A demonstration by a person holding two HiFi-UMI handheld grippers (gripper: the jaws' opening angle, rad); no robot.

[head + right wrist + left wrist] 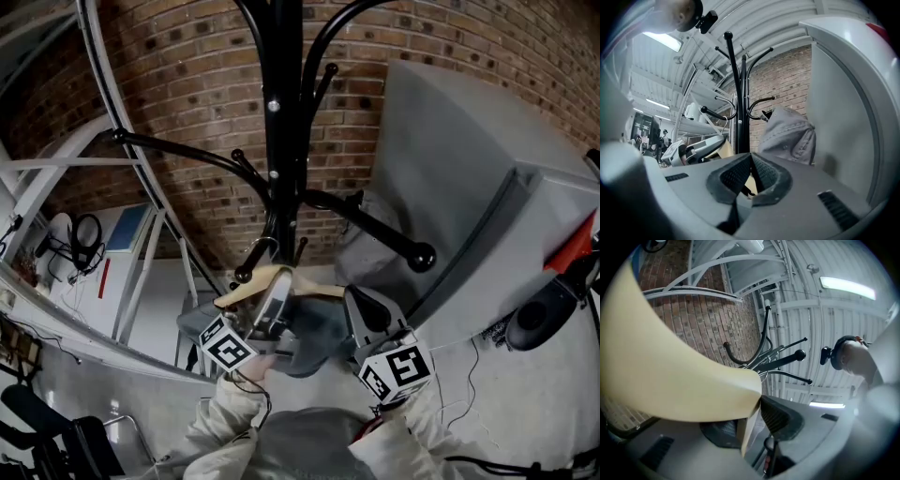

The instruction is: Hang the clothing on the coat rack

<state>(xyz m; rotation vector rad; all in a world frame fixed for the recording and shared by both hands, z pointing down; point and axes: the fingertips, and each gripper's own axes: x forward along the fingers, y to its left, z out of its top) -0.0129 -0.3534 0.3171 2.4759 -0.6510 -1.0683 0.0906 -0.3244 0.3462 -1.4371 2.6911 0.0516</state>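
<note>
Clamping the wooden hanger (670, 366) in my left gripper (752, 404), jaws shut tight on it, just below the coat rack (281, 141) hooks. Grey jacket (787, 136) bunched beside the rack pole, against a lower arm. Right gripper (751, 158) jaws together, pads touching. Brick wall (187, 84) behind.

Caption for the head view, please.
Left hand-held gripper holds a wooden hanger beneath the black coat rack against a brick wall.
</note>
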